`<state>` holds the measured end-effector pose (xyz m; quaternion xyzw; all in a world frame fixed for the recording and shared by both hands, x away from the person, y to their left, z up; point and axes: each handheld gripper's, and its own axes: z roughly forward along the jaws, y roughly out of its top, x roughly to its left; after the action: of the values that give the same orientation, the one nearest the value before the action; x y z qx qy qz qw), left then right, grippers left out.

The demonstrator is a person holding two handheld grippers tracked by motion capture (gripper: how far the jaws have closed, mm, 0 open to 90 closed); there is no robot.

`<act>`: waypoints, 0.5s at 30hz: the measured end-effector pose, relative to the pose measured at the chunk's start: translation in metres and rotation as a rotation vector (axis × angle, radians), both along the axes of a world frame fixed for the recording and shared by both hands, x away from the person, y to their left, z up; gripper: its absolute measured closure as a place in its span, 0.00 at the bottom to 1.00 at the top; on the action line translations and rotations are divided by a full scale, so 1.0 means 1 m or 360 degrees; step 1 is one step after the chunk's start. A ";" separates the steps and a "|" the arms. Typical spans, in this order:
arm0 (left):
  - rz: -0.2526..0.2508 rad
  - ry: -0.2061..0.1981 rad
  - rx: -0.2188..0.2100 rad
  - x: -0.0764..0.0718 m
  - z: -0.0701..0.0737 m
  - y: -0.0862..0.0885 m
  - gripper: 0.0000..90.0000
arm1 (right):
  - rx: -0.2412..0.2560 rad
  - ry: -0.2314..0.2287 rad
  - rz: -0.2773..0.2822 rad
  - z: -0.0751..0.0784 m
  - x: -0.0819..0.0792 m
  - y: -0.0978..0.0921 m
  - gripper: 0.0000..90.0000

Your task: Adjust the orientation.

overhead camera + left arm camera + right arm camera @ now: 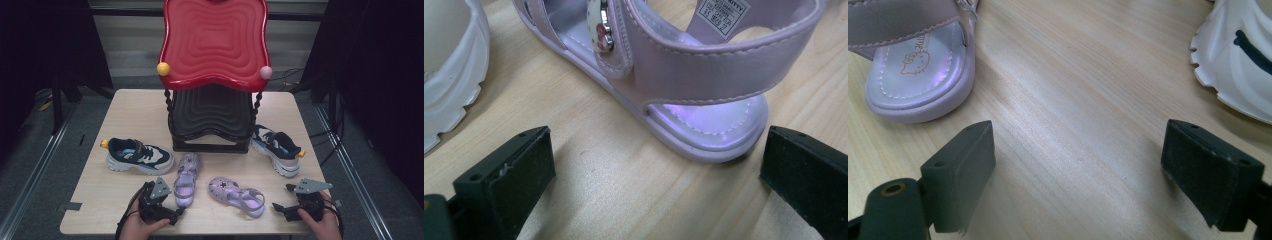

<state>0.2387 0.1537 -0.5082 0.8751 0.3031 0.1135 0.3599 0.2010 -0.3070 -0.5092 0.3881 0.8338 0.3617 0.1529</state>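
We hold our left gripper point(176, 212) low at the near edge of the pale wooden table point(135, 112), jaws spread wide and empty. Straight ahead of them lies the left lilac strapped child's sandal point(684, 75), its rounded heel end just beyond the gap between the black fingers point(506, 175), nearer the right-hand one. In the high view that sandal point(186, 179) runs lengthwise away from us, so its long axis lines up with the gripper's reach and the jaws stand to either side of the heel's width.

Our right gripper point(280, 206) also gapes open, gripping nothing. From its fingers point(960, 172), the second lilac sandal point(918, 65) sits ahead and off to the left, apart from the jaws; in the high view it point(236, 195) lies slanted across the table. A white-soled navy sneaker point(1235, 65) lies ahead to the right.

We judge the left hand the nearer and better aligned: a short push forward would bring the heel between its fingers.
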 end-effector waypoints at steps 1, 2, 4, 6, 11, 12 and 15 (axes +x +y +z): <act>0.0000 0.0000 0.0000 0.000 0.000 0.000 0.00 | 0.0000 0.0000 0.0000 0.000 0.000 0.000 0.15; 0.0002 -0.0001 0.0002 0.000 0.000 0.000 0.00 | 0.0000 -0.0001 0.0000 0.000 0.000 0.000 0.15; 0.0001 0.0001 0.0004 0.000 0.000 0.000 0.00 | 0.0000 0.0000 0.0000 0.000 0.000 0.000 0.15; 0.0000 0.0001 0.0001 0.000 0.000 0.000 0.00 | 0.0000 0.0000 0.0000 0.000 0.000 0.000 0.15; 0.0000 -0.0001 0.0002 0.000 0.000 0.000 0.00 | 0.0000 0.0000 0.0000 0.000 0.000 0.000 0.15; -0.0001 -0.0001 0.0001 0.000 0.000 0.000 0.00 | 0.0000 -0.0001 0.0000 0.000 0.000 0.000 0.15; -0.0001 -0.0002 0.0000 0.000 0.000 0.000 0.00 | 0.0000 0.0000 0.0000 0.000 0.000 0.000 0.15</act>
<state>0.2387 0.1537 -0.5082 0.8751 0.3026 0.1139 0.3600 0.2010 -0.3070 -0.5092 0.3880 0.8338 0.3617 0.1530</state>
